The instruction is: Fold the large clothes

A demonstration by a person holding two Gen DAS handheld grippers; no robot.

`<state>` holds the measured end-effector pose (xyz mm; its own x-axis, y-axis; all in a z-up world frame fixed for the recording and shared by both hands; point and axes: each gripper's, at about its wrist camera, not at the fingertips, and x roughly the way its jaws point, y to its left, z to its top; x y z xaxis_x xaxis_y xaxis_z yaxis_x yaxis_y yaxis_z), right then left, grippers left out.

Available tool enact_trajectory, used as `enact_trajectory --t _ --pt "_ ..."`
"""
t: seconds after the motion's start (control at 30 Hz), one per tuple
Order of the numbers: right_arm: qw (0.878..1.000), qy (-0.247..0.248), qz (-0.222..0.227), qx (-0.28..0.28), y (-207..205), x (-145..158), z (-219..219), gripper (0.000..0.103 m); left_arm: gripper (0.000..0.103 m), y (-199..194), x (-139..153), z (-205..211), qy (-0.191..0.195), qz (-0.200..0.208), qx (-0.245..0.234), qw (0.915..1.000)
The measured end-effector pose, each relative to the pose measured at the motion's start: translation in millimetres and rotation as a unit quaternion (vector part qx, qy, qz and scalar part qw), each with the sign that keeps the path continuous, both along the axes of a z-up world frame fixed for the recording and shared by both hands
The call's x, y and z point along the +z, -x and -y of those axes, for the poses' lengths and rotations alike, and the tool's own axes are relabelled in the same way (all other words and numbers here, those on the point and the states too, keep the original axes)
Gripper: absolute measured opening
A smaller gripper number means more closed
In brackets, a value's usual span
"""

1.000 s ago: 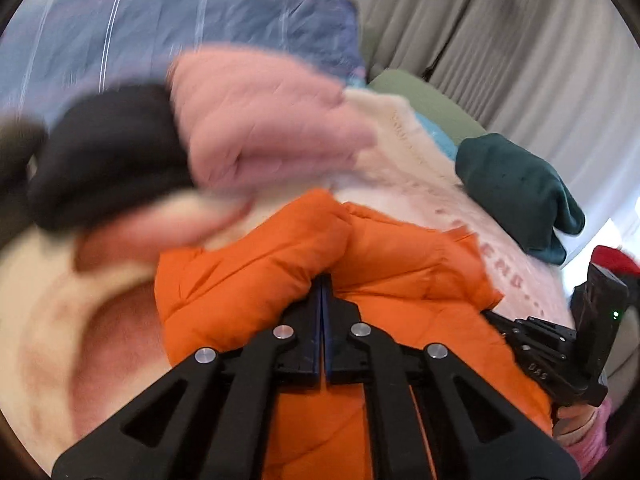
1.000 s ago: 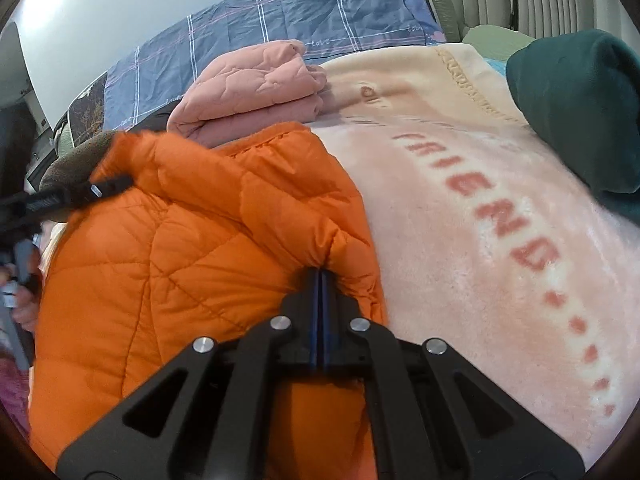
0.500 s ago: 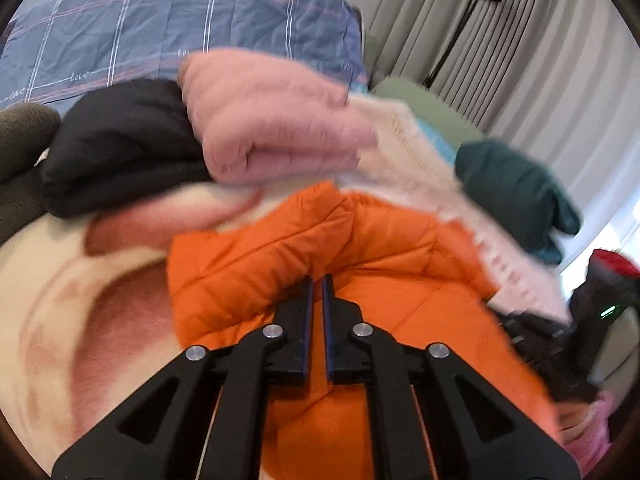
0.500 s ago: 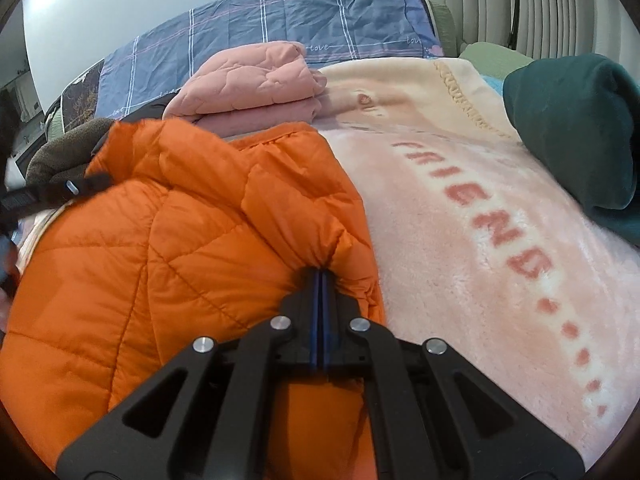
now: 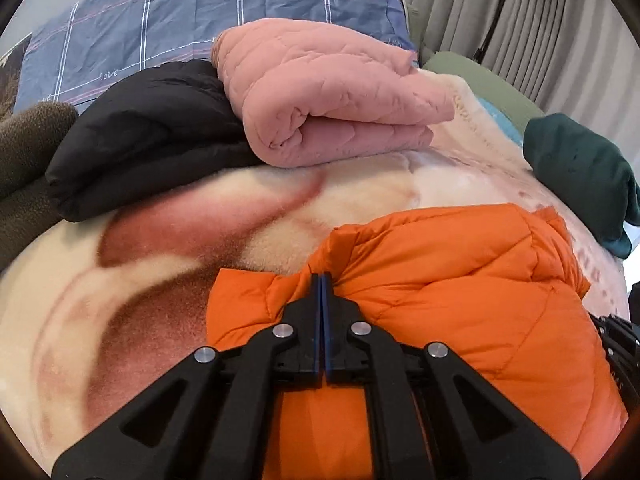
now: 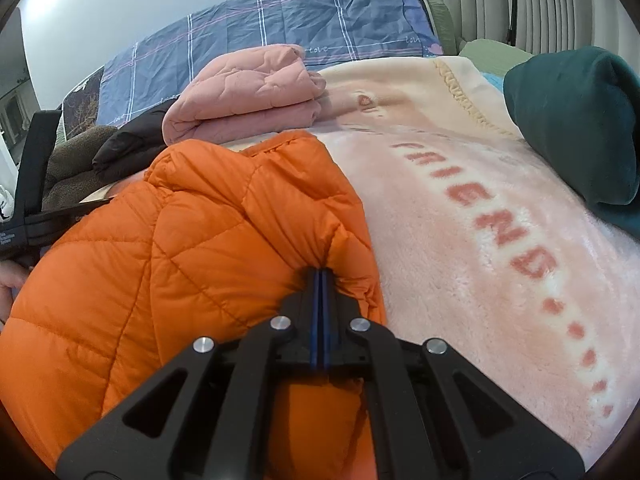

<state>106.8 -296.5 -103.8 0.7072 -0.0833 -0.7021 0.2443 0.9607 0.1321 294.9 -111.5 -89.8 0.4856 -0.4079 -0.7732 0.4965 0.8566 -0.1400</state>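
Observation:
An orange quilted puffer jacket lies bunched on a cream and pink fleece blanket. My left gripper is shut on a fold at the jacket's far edge. In the right wrist view the same jacket fills the lower left, and my right gripper is shut on a pinch of its fabric near the blanket's lettering. The left gripper's black frame shows at the left edge of that view, with part of a hand below it.
A folded pink quilted garment rests on a black jacket at the back. A dark green garment lies to the right, a brown fleece to the left. A blue plaid pillow and curtains stand behind.
The left gripper has drawn the jacket's edge back toward me and down, uncovering more blanket in front of the pink garment. The right gripper kept still, holding its pinch.

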Motion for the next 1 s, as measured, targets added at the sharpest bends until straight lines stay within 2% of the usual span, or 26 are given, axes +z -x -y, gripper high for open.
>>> enact_trajectory --t 0.13,0.2,0.27,0.33,0.4,0.47,0.5,0.57,0.6,0.7,0.77,0.9,0.93,1.0 --pt "1.000 0.007 0.003 -0.001 3.0 -0.1 -2.0 0.000 0.004 2.5 25.9 -13.9 0.012 -0.011 0.008 0.9998" --pt "1.000 0.005 0.003 -0.002 3.1 -0.3 -1.2 0.000 0.008 13.3 44.1 -17.2 0.019 0.000 0.006 0.9998" --pt "1.000 0.003 0.004 -0.001 3.0 -0.3 -0.6 0.000 0.014 30.7 65.6 -15.7 0.041 0.021 -0.021 0.9987" --pt "1.000 0.002 0.005 -0.001 3.5 0.0 -0.3 0.000 0.038 48.6 78.0 -7.6 0.052 0.036 -0.050 0.9967" --pt "1.000 -0.001 0.006 -0.001 3.7 -0.1 0.3 0.000 0.049 63.7 74.7 5.2 0.034 0.047 -0.075 0.9955" --pt "1.000 -0.003 0.006 -0.003 3.8 -0.1 1.2 0.000 0.054 71.6 37.2 27.1 -0.042 0.062 -0.082 0.9938" --pt "1.000 -0.010 0.006 -0.004 3.5 -0.2 3.2 0.000 0.055 76.7 20.0 31.2 -0.055 0.084 -0.080 0.9917" --pt "1.000 -0.022 0.007 -0.002 3.9 -1.2 6.0 0.000 0.055 73.5 17.3 25.3 -0.038 0.067 -0.070 0.9946" --pt "1.000 -0.021 0.007 -0.002 4.2 -1.3 5.3 0.000 0.054 71.5 19.3 22.0 -0.030 0.056 -0.066 0.9958" --pt "1.000 0.001 0.007 -0.001 4.7 0.4 -1.6 0.000 0.053 81.9 35.8 11.9 -0.031 0.055 -0.055 0.9964" --pt "1.000 0.003 0.008 -0.003 5.7 0.0 -2.1 0.000 0.053 98.9 50.2 2.6 -0.012 0.057 -0.060 0.9965" --pt "1.000 -0.011 0.010 -0.003 6.3 -0.8 1.7 0.000 0.053 161.1 76.0 -21.9 0.045 0.063 -0.130 0.9885" --pt "1.000 -0.010 0.011 -0.003 6.9 -0.7 1.2 0.000 0.053 184.0 77.0 -26.2 0.044 0.071 -0.154 0.9845" --pt "1.000 -0.009 0.011 -0.003 7.4 -0.3 0.5 0.000 0.053 219.8 72.0 -34.8 0.019 0.090 -0.167 0.9816"
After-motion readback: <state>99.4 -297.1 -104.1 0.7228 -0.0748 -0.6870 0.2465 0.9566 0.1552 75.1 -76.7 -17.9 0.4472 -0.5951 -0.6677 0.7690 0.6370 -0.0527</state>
